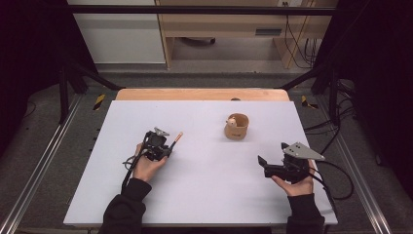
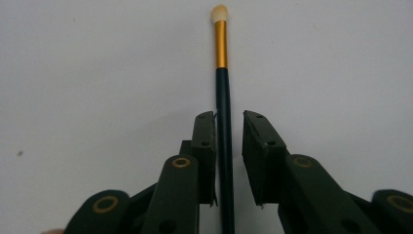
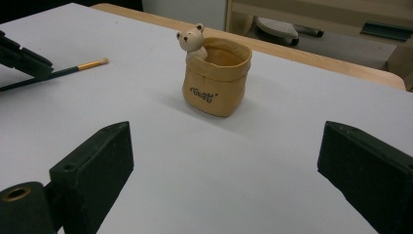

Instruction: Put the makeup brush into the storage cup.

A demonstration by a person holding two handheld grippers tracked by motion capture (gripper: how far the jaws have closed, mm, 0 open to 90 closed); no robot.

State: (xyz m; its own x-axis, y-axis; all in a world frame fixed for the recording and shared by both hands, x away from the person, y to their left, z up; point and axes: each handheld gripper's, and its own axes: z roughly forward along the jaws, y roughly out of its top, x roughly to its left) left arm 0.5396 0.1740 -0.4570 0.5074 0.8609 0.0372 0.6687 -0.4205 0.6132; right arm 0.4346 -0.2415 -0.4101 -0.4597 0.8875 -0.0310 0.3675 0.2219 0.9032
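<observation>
A thin brush [image 2: 221, 87] with a dark handle, a gold ferrule and a pale tip lies between the jaws of my left gripper [image 2: 229, 117]. One pad sits against the handle and a narrow gap shows on the other side, so the jaws are open. From above, the brush [image 1: 176, 139] points up and right out of the left gripper [image 1: 168, 146]. A tan pouch-shaped cup [image 1: 236, 126] with a small bear on its rim stands upright at centre right. My right gripper [image 1: 263, 166] is wide open near the front right, facing the cup [image 3: 216, 80], with nothing between its jaws.
A white board [image 1: 204, 195] covers the wooden table [image 1: 199, 94]. Cables [image 1: 336, 180] trail off the right gripper near the board's right edge. A wooden shelf unit [image 1: 234, 24] and metal frame rails stand beyond the table.
</observation>
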